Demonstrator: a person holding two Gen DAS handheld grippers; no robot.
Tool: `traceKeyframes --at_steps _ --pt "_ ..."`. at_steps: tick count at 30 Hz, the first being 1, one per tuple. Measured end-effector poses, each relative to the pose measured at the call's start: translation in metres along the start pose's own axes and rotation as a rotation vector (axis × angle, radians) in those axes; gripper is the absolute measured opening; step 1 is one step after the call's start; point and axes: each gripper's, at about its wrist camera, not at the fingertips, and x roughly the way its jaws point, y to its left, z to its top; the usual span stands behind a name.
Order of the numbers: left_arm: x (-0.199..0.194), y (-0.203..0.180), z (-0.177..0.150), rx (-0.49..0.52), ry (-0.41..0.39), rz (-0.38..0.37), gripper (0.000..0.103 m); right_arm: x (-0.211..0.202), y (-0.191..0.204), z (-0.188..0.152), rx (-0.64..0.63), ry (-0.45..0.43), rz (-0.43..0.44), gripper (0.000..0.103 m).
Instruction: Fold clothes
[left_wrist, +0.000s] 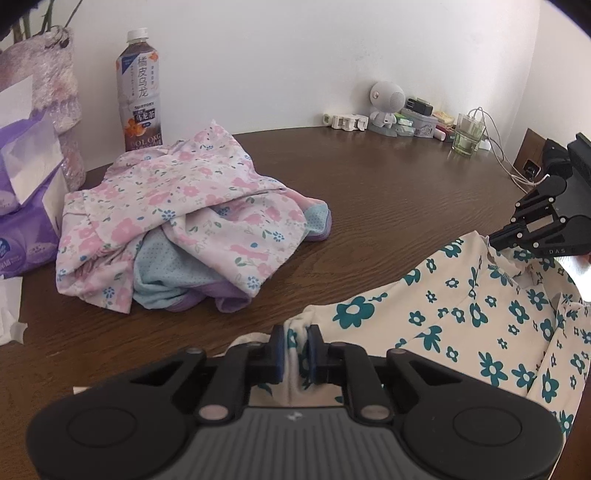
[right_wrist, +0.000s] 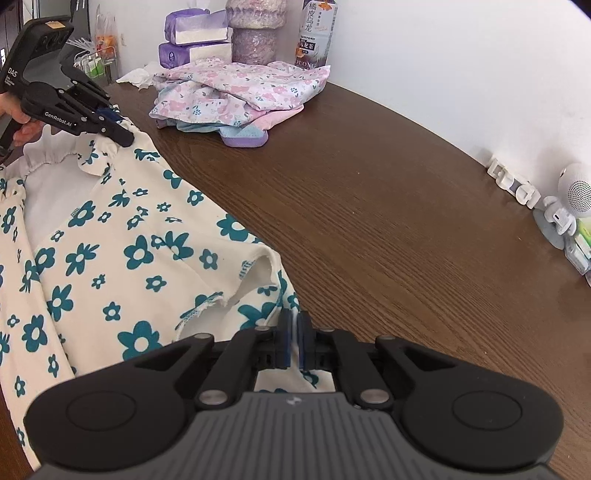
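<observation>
Left gripper (left_wrist: 296, 345) is clamped tight on an edge of the cream garment (left_wrist: 461, 314) w/ teal flowers; the blue pads pinch a bunched fold of fabric between them, almost no gap. In the right wrist view this same gripper (right_wrist: 120, 131) sits at the ruffled elastic edge of the garment, a hand (right_wrist: 16, 110) wrapped round its handle.

Right gripper (right_wrist: 294, 341) is also closed on the cream garment (right_wrist: 110, 258) — a thin strip of cloth runs up between its pads, near a frayed hem corner. From the left wrist view it (left_wrist: 493, 240) shows at the far right, gripping the gathered edge.

The garment lies spread on the dark wood table (left_wrist: 369, 206) at the near side, stretched between the two grippers, part of it hanging off the table edge.

Further back on the table: a crumpled pile of pink floral clothes (left_wrist: 177, 218) w/ a light-blue and purple piece tucked under it. Behind the pile, an oolong tea bottle (left_wrist: 138, 92) stands upright; purple tissue packs (left_wrist: 26, 206) just beside the pile. Along the wall — a small white robot-shaped speaker (left_wrist: 386, 101), a glass (left_wrist: 468, 136) w/ a white cable, misc small items.
</observation>
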Motion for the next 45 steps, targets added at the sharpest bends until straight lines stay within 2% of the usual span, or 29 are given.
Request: traceKeyframes --at_steps 3,5,8,11,15,20,27,34,41,42,44,45 --pt "0.0 0.006 -0.002 -0.054 -0.008 -0.007 0.012 0.002 -0.001 -0.003 0.003 0.002 -0.01 0.002" --pt "-0.002 0.009 -0.002 -0.085 -0.02 -0.009 0.024 0.002 -0.001 -0.003 0.003 0.001 -0.009 0.003" --pt "-0.014 0.01 0.002 -0.079 -0.053 -0.006 0.041 -0.003 -0.006 0.0 0.025 -0.013 -0.006 0.004" --pt "-0.026 0.01 0.009 -0.058 -0.089 0.008 0.054 -0.017 -0.026 0.005 0.112 -0.079 -0.014 0.005" --pt "-0.02 0.006 0.019 -0.001 -0.065 0.009 0.056 -0.022 -0.048 0.019 0.228 -0.135 0.048 0.01" --pt "0.0 0.002 0.019 0.046 -0.012 0.008 0.056 0.004 -0.041 0.036 0.233 -0.092 0.132 0.026" --pt "0.007 0.004 0.009 0.068 0.006 -0.008 0.055 0.029 -0.034 0.042 0.206 -0.033 0.155 0.026" --pt "0.01 0.007 0.005 0.078 0.016 -0.019 0.055 0.029 -0.014 0.041 0.067 0.045 0.158 0.026" --pt "0.013 0.006 0.005 0.103 0.017 -0.023 0.055 0.034 -0.012 0.043 0.048 0.072 0.15 0.026" --pt "0.012 0.005 0.005 0.114 0.018 -0.022 0.046 0.034 -0.012 0.043 0.043 0.073 0.152 0.024" --pt "0.01 0.001 0.005 0.131 0.017 -0.032 0.021 0.033 -0.006 0.043 0.013 0.073 0.163 0.008" --pt "0.008 -0.001 0.004 0.142 0.014 -0.033 0.016 0.032 -0.001 0.043 -0.012 0.073 0.153 0.008"
